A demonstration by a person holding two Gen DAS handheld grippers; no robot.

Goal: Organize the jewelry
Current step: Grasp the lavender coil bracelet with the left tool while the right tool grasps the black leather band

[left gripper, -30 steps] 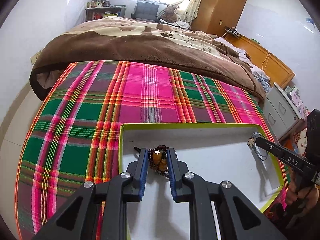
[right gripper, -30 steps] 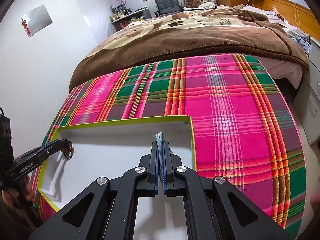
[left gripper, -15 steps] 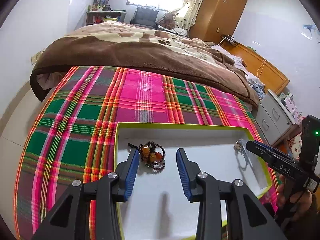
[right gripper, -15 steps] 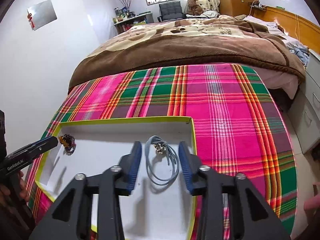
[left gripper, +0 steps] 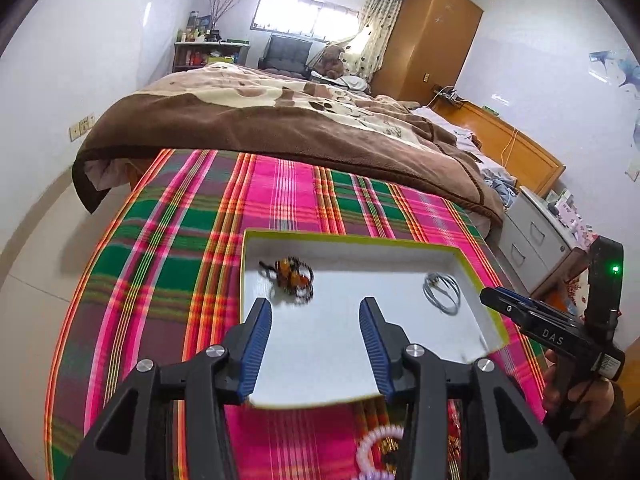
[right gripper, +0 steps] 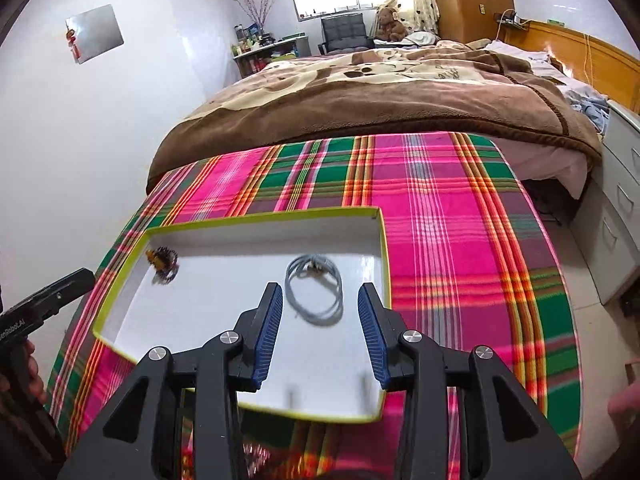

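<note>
A white tray with a yellow-green rim [left gripper: 352, 238] [right gripper: 264, 216] lies on the plaid cloth. A dark bead bracelet with amber beads [left gripper: 291, 279] [right gripper: 162, 259] lies in its far left corner. A grey-blue cord necklace [left gripper: 442, 291] [right gripper: 315, 289] lies in its right part. My left gripper [left gripper: 316, 334] is open and empty, raised behind the bracelet. My right gripper [right gripper: 320, 320] is open and empty, raised just behind the necklace. Each gripper shows from the side in the other's view, the right [left gripper: 520, 312] and the left [right gripper: 52, 292].
The plaid cloth [left gripper: 180, 248] covers the table. A white coil hair tie [left gripper: 376, 446] and other small jewelry lie on the cloth near the front edge. A bed with a brown blanket [left gripper: 280, 120] stands behind the table. Grey drawers [right gripper: 616, 208] stand at the right.
Both grippers opened and let go: the bracelet and the necklace now lie in the tray. Both grippers have pulled back and up from the tray.
</note>
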